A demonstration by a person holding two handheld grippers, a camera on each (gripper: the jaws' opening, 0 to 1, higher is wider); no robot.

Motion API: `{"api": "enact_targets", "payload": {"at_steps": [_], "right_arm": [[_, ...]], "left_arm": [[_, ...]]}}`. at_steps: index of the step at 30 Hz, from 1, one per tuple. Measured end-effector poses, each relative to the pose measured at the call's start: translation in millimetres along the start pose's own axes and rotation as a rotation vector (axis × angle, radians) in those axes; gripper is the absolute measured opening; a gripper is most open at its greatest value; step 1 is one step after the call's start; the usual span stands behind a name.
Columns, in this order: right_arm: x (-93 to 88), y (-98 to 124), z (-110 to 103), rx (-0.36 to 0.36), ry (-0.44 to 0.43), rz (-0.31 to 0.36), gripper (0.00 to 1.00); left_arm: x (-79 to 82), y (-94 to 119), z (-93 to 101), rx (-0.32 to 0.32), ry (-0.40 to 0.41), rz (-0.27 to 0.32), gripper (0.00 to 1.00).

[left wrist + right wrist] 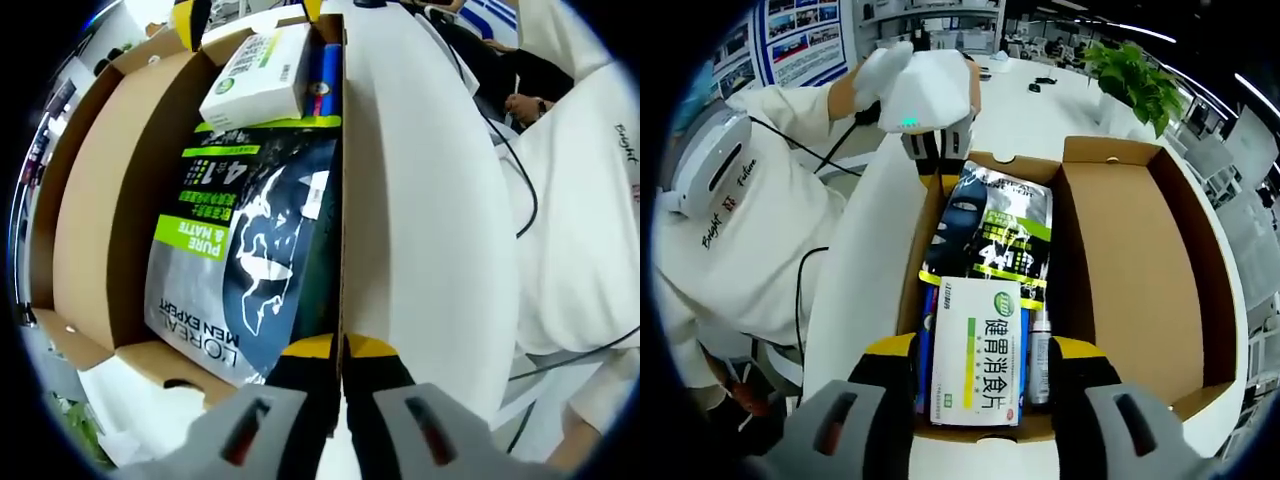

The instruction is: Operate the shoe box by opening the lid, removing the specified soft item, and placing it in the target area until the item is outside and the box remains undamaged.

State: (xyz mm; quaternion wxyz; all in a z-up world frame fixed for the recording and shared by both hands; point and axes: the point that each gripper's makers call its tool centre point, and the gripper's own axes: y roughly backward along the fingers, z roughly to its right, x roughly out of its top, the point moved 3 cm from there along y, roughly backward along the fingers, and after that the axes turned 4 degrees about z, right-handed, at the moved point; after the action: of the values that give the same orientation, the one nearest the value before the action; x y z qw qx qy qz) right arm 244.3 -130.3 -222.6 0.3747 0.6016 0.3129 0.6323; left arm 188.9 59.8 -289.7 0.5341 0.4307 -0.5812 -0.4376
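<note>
Both grippers sit at the brown cardboard shoe box [1130, 270], one at each end. My left gripper [342, 362] has its yellow-tipped jaws pressed together on the thin box wall [342, 200]; I see it from across the box in the right gripper view [937, 150], held by a white-gloved hand [875, 70]. My right gripper [980, 375] is spread wide at the near end, with nothing between its jaws, straddling the white and green medicine carton [978, 350].

The lid is already folded back. The soft item, I judge, is the grey, black and lime foil pouch [245, 250], lying flat inside with the carton resting on one end. To do this well I'd keep the left pinch light so the wall doesn't crease, and take the pouch by an edge rather than drag it from under the carton.

The right gripper view shows a small spray bottle [1040, 350] beside the carton, and the white counter [1040, 110] beyond; the left gripper view shows the pouch's lettering and a blue item [326, 65] by the carton
</note>
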Motion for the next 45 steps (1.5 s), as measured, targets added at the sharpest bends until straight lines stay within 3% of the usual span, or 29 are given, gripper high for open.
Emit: {"api": "enact_targets", "payload": {"at_steps": [2,7,12,45], "right_arm": [[-9.5,-4,3,-0.026,0.003,-0.061,0.56],[-14.5,-19,0,0.002,-0.018,-0.058,0.57],[-20.3,-25,-2,0.003,-0.013,-0.100,0.57],[-23.2,-35,-7,0.079,-0.025,-0.146,0.50]], "left_arm": [[-1.1,0,-2.4,0.002,0.000,-0.007,0.01],[-4.2,0,-6.1,0.003,-0.008,-0.023,0.01],[-6.5,1,-8.6,0.002,-0.003,-0.019,0.01],[-7.0,-5,-8.5,0.003,-0.011,-0.040,0.01]]}}
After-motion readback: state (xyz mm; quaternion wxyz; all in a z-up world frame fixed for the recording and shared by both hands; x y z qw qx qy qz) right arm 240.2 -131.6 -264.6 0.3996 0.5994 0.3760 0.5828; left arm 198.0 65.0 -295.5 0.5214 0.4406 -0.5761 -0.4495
